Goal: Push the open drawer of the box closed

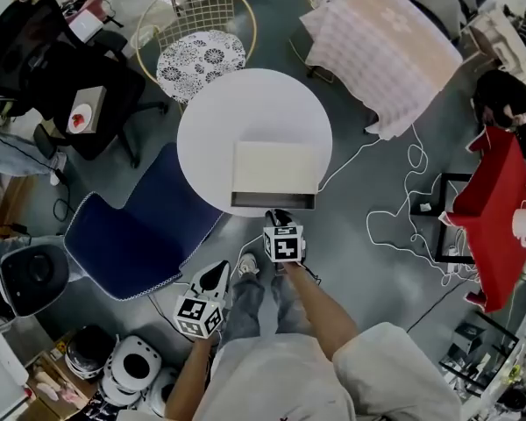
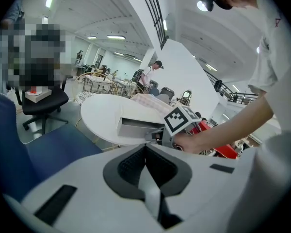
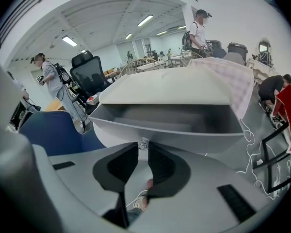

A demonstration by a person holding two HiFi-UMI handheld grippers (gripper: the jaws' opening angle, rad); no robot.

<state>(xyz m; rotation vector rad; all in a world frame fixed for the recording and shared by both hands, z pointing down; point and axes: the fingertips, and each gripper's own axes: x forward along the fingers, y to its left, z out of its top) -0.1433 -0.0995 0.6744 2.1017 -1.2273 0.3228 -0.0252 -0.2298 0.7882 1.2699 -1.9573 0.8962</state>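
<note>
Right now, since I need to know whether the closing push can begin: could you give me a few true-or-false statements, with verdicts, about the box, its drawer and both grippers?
1. The drawer of the box stands open. True.
2. The left gripper touches the box. False: it hangs off the table, near the blue chair, with its jaws together and nothing between them.
3. The right gripper is at the drawer's front, with the small knob between its jaw tips. True.
4. A red cloth lies in the drawer. False: what shows of its inside is bare.
5. The box stands on a square table. False: the white table is round.
</note>
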